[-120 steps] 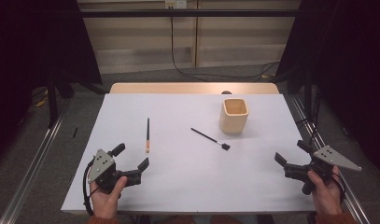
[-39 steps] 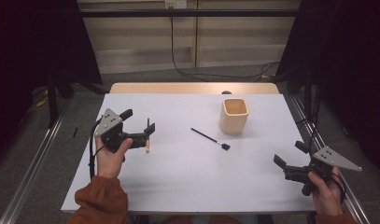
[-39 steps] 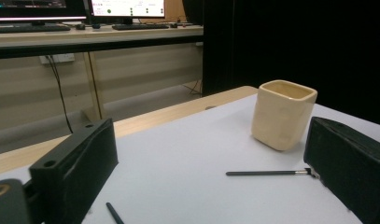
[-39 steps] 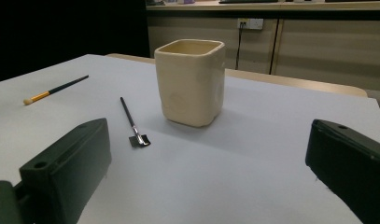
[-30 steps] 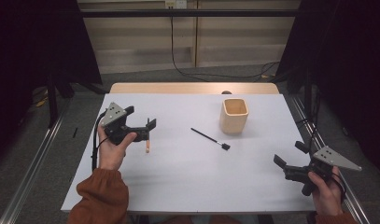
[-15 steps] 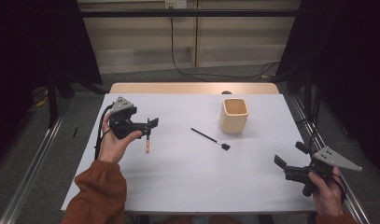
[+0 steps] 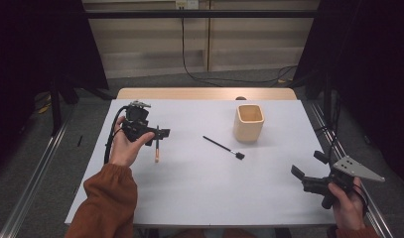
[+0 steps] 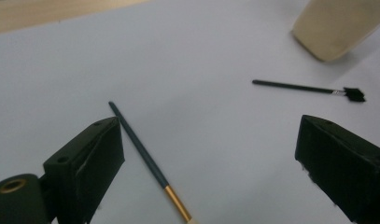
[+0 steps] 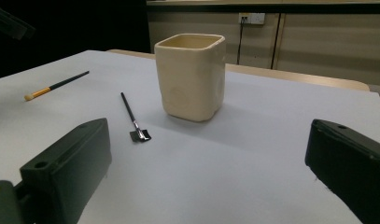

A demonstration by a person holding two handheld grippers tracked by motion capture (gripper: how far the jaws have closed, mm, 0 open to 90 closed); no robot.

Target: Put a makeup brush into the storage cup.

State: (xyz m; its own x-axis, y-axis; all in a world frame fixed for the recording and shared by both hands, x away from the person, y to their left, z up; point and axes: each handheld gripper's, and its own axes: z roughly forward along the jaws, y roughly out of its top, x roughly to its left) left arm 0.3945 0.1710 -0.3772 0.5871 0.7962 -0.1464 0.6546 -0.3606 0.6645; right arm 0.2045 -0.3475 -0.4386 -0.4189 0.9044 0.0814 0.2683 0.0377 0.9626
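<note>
White sheeting covers the tabletop [image 7: 199, 193], which fills the middle of the high view from centre to lower edge. Upper right of centre stands a cream square-sided cup [image 7: 249, 122], upright and open at the top. At left centre the left gripper [image 7: 159, 135], held in a hand with a rust-coloured sleeve, hangs over the brush with the gold ferrule [image 7: 157, 148]. In the left gripper view its jaws stand wide apart, holding nothing, and this brush [image 8: 150, 163] lies flat on the sheet between them, close to the jaw at lower left; whether that jaw touches it cannot be told. At lower right of the high view the right gripper [image 7: 306, 171] sits low near the tabletop's edge, jaws likewise spread wide and empty. Smallest, a thin black brush [image 7: 223, 147] lies flat just left of the cup, well apart from both grippers.
</note>
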